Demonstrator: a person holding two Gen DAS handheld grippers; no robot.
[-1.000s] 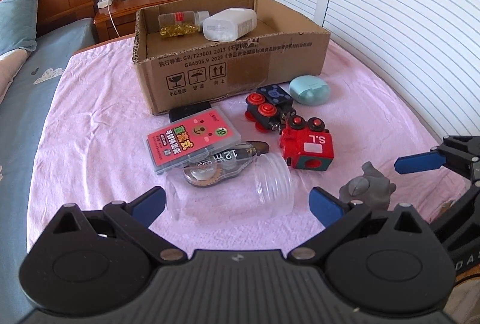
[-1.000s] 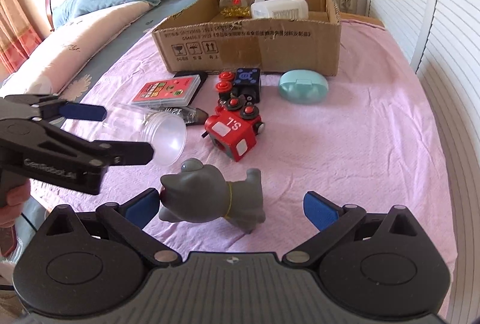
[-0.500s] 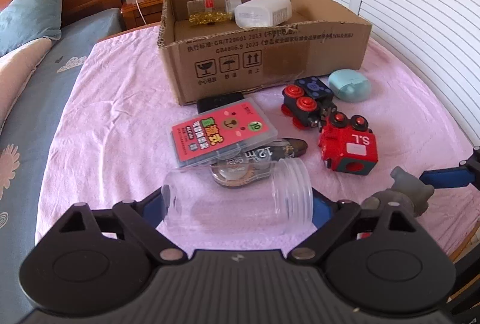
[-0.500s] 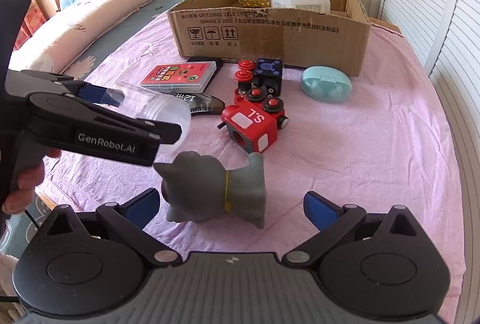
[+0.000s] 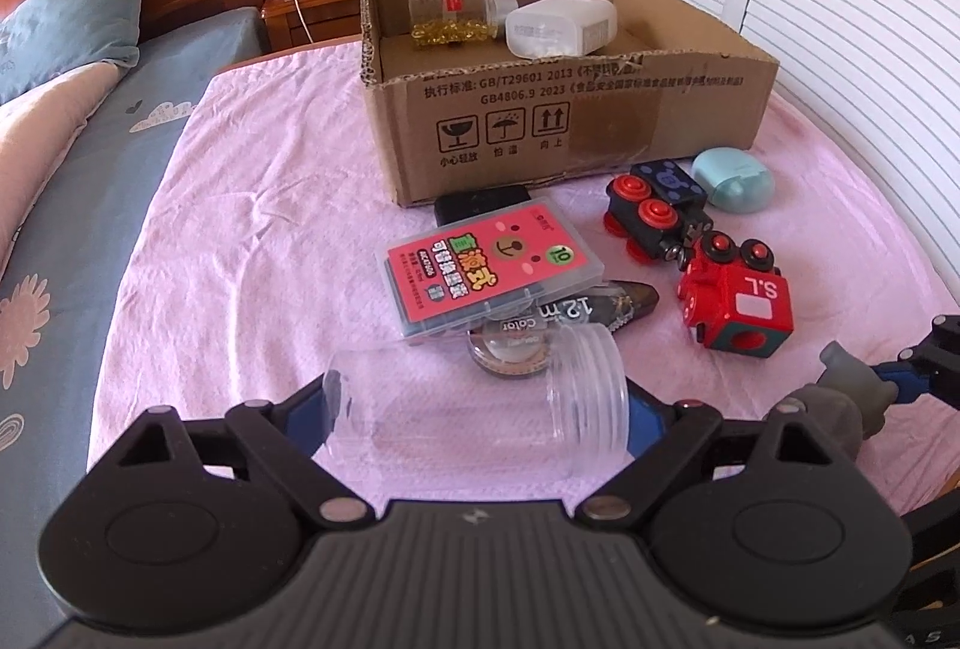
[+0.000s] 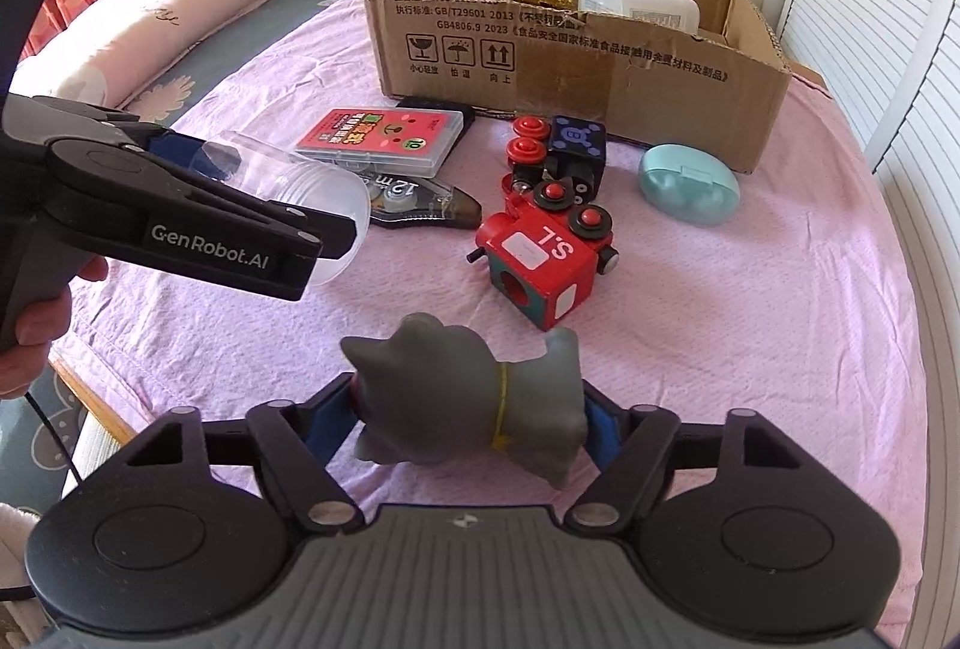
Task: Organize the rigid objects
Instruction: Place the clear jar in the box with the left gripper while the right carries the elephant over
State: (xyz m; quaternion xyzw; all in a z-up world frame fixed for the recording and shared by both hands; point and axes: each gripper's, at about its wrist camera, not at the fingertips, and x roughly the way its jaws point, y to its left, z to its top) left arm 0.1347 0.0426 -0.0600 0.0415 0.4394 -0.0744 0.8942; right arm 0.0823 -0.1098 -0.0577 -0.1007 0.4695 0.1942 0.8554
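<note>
Pink cloth (image 6: 750, 349) covers the work surface; bare room lies along its right side and to the left of the cardboard box (image 5: 576, 120), open-topped at the far edge. Left gripper (image 5: 477, 418) pinches the clear jar (image 5: 480, 409) end to end, long axis crosswise, threaded mouth rightward. Right gripper (image 6: 474, 421), jaws closing, has the grey cat figure (image 6: 474, 397) between blue pads that touch its sides, head leftward, near the front edge.
</note>
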